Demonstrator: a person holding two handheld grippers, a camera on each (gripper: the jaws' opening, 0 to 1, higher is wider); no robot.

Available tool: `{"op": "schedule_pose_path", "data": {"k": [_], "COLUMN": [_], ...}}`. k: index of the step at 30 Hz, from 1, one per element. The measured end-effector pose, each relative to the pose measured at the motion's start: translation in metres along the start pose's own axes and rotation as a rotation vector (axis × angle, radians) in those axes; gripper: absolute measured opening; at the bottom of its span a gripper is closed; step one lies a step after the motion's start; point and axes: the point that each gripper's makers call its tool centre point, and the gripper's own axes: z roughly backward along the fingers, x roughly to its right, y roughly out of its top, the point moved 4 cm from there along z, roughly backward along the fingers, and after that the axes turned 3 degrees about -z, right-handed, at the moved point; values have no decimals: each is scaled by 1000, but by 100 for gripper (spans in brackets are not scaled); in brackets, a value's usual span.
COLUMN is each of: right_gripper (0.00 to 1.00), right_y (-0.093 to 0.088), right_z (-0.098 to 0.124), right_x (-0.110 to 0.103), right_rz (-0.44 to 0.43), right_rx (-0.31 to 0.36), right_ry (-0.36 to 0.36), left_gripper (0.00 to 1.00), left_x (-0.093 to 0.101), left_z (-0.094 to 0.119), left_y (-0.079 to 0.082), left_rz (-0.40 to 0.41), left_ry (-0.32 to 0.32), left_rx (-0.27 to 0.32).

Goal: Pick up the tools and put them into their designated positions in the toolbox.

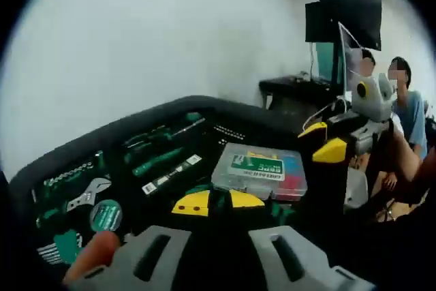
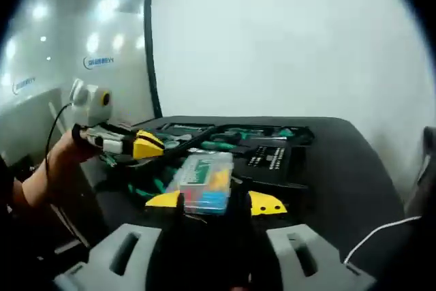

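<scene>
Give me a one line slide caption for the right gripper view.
Right gripper hovers before the open toolbox, clear parts case just ahead; left gripper enters from the left.

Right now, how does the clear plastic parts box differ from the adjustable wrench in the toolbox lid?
The clear plastic parts box is see-through, with a green label and coloured contents; the adjustable wrench is bare silver metal. The parts box is a chunky block and looks larger; the wrench is flat and slim. The parts box lies on the toolbox base, while the wrench sits in the lid. Both are ungripped.
</scene>
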Motion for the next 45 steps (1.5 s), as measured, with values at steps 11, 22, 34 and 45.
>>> {"op": "schedule_pose_path", "data": {"k": [11, 22, 34, 45], "right_gripper": [20, 17, 22, 14], "right_y": [-9, -12, 31, 27], "right_z": [1, -5, -35, -64], "right_x": [-74, -36, -83, 36], "right_rz": [64, 6, 148, -647], "right_rx": [3, -84, 85, -17], "right_ry": [198, 51, 256, 21], "left_gripper": [5, 6, 4, 4], "left_x": [7, -12, -47, -6], "left_z": [-34, 8, 5, 0], "left_y": [11, 5, 39, -16], "left_rz": [-89, -15, -7, 150], "left_ry": [-55, -10, 29, 64], "left_rx": [-123, -47, -23, -114]}}
